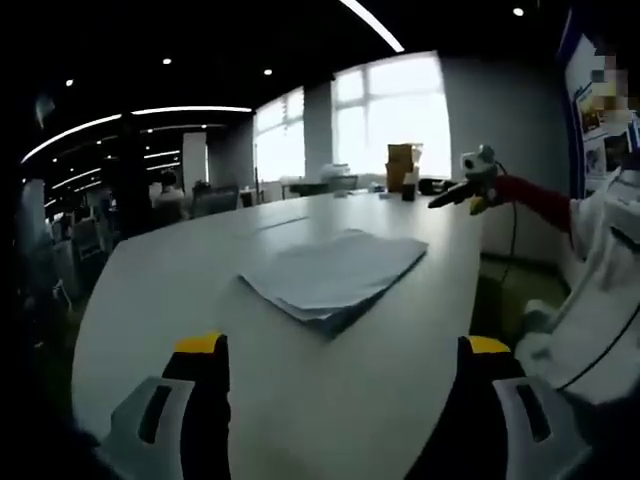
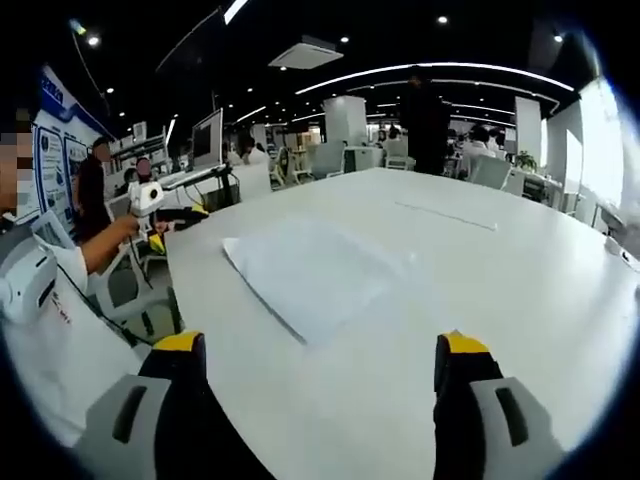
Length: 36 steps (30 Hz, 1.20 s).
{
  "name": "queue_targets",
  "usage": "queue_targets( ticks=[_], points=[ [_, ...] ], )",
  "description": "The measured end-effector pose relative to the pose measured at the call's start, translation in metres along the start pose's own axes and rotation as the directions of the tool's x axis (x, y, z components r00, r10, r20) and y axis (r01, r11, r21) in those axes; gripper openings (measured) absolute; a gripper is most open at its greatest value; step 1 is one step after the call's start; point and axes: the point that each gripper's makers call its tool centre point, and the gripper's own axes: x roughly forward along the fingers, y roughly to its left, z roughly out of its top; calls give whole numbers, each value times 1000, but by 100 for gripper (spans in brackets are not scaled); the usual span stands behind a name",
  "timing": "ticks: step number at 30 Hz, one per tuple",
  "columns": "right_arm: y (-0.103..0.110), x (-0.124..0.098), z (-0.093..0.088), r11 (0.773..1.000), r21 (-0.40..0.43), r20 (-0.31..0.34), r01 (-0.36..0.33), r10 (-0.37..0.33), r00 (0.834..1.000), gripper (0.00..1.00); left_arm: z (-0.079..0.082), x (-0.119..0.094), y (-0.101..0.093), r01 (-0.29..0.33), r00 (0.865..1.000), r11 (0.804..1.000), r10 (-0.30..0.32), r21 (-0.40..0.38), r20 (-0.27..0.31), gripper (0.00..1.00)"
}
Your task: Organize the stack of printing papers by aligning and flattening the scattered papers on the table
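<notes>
On the white table, paper stack lies mid-surface, sheets slightly fanned. Left gripper and right gripper both spread wide, holding nothing, short of it. Best approach: opposite edges, square gently, then press flat.

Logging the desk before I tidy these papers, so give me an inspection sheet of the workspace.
Surface: white table, broad and bare around the stack.
Job's things: paper stack lying flat, sheets slightly fanned at the edges; neither tool touches it.
Clutter: cardboard box and small dark items at the table's far end.
Grippers: left tool open, above the table short of the stack; right tool open, likewise.
Cables: dark cable hanging below the right tool.
Surroundings: open office with windows, ceiling light strips, seated people.
</notes>
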Motion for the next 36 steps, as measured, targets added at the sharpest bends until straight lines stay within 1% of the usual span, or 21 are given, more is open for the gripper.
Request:
queue_targets(
  ticks=[2, 4, 7, 9, 11, 16, 18, 20, 22, 24, 26, 27, 28, 32, 36],
  points=[
    [1, -3, -5, 1000, 11, -11, -1, 1, 1000, 90, 1, -1, -1, 2, 1000, 1000, -2, 10, 1, 97],
    [1, -7, -8, 1000, 13, -26, 7, -7, 1000, 90, 2, -2, -1, -1, 1000, 1000, 1, 3, -1, 97],
    [0, -18, -9, 999, 18, -18, 28, -28, 999, 90, 1, -6, -3, -1, 1000, 1000, 1, 4, -11, 97],
    [2, -26, -10, 999, 19, -12, 30, -30, 999, 90, 2, -11, -6, -3, 1000, 1000, 4, 7, -10, 97],
    [0, -36, -12, 997, 49, -6, 63, -63, 998, 90, 4, -17, -9, -5, 1000, 1000, 5, 5, -10, 97],
    [3, -53, -17, 996, 39, -6, 86, -85, 996, 90, 7, -30, -17, -5, 1000, 1000, 5, 6, -7, 97],
    [6, -59, -18, 995, 42, -3, 88, -88, 996, 90, 7, -34, -22, -2, 1000, 1000, 2, 9, -17, 97],
    [9, -62, -18, 995, 42, 4, 93, -93, 996, 90, 7, -40, -27, -1, 1000, 1000, 2, 23, -26, 97],
    [13, -66, -19, 995, 35, 7, 94, -94, 996, 90, 7, -46, -32, 9, 999, 1000, -8, 17, -35, 97],
    [16, -69, -20, 995, 31, 2, 95, -95, 995, 90, 4, -53, -36, 13, 998, 1000, -12, 14, -57, 97],
    [20, -72, -22, 995, 29, -1, 96, -96, 995, 90, 3, -59, -40, 14, 998, 1000, -13, 12, -64, 97],
    [22, -73, -23, 995, 25, -6, 96, -96, 995, 90, 1, -61, -41, 16, 997, 1000, -15, 11, -81, 97],
    [24, -74, -24, 995, 21, -9, 99, -99, 995, 90, 1, -64, -43, 19, 996, 1000, -17, 23, -88, 97],
    [26, -78, -23, 994, 28, 7, 101, -101, 995, 90, 5, -69, -42, 13, 996, 1000, -11, 20, -85, 97],
    [28, -79, -25, 994, 27, -1, 107, -107, 994, 90, 4, -74, -46, 19, 996, 1000, -17, 16, -91, 97]
  ],
)
